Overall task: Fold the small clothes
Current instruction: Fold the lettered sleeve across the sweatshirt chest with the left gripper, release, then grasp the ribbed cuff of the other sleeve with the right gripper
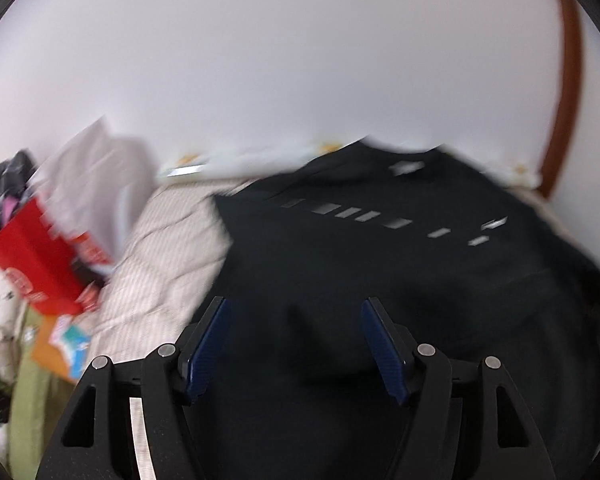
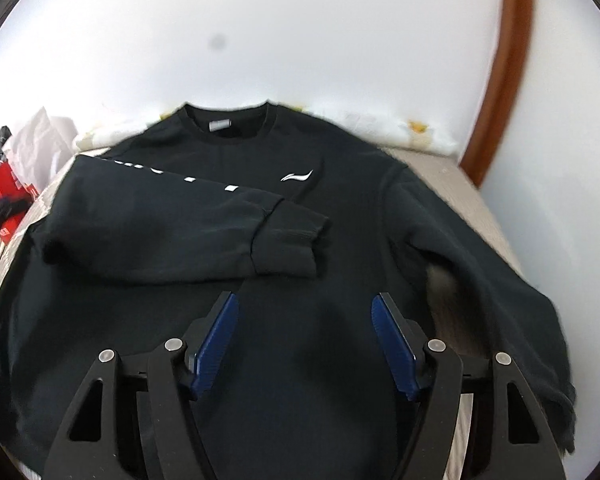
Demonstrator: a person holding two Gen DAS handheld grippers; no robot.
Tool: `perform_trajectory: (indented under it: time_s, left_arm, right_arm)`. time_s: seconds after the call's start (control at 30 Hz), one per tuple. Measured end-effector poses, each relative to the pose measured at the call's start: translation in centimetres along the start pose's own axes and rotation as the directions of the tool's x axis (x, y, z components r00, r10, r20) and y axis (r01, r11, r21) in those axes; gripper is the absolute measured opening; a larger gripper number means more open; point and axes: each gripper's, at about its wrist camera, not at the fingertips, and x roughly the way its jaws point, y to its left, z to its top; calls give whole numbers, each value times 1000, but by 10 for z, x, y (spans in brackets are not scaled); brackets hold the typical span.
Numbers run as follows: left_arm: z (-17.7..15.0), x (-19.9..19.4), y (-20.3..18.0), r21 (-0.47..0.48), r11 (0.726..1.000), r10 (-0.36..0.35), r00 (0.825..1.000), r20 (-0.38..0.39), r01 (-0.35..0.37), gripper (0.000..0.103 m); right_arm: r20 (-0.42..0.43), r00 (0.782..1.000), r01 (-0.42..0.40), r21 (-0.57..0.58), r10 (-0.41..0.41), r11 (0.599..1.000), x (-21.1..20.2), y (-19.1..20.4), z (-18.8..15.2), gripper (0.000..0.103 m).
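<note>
black sweatshirt (image 2: 260,280) | front up, flat on bed | one sleeve (image 2: 180,236) folded across chest

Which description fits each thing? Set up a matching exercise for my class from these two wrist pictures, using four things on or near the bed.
Things:
1. Sleeve with white lettering
2. Other sleeve
3. Neck label
4. Red box

Descriptions:
A. grey, inside the collar
B. folded across the chest of the black sweatshirt
C. beside the bed, off to the left
D. lying stretched out to the side, not yet folded

Pairs: 1-B, 2-D, 3-A, 4-C
</note>
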Motion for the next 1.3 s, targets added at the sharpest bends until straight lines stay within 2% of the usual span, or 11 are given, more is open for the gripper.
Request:
perform_trajectory:
  time_s: [0.2,0.37,0.43,0.5,0.53,0.6,0.63,0.7,0.77,1.03,1.3]
  left_arm:
    - [-15,48,57,-51,998,24,996,-81,-28,66]
    - [-21,79,70,-94,994,-71,994,-84,63,65]
    - [-22,85,71,-128,987,-105,991,-83,94,65]
    - [-25,92,73,-153,981,-131,988,-86,117,55]
    - [-26,95,73,-157,981,-130,987,-93,115,41]
    - [-28,98,75,-172,978,-139,985,-98,121,30]
    - [-29,96,77,-187,974,-146,986,-86,128,17]
    - [-31,92,81,-209,969,-147,987,-67,131,17]
    - [-32,92,83,-224,965,-152,986,-70,133,16]
    - [-33,88,80,-221,967,-141,988,-63,124,16]
    - [-35,84,81,-220,969,-131,989,-67,113,21]
  right_arm:
    - [-104,991,-70,108,82,992,71,-10,26,69]
    - [-139,983,-87,228,121,970,116,-24,34,69]
    - [-104,983,-120,261,151,958,122,-28,38,59]
    - [-88,984,-131,243,156,961,123,-25,42,29]
    - [-75,985,-139,214,158,967,122,-22,44,22]
    - [-39,991,-124,152,132,981,114,-18,46,14]
    - [6,992,-128,130,128,983,104,-19,48,11]
    - [98,990,-117,159,103,980,83,-33,51,11]
    - [140,990,-33,208,3,977,66,-50,53,11]
    - [-38,996,91,194,-85,977,90,-58,35,11]
    - [-56,993,118,217,-108,969,77,-59,21,11]
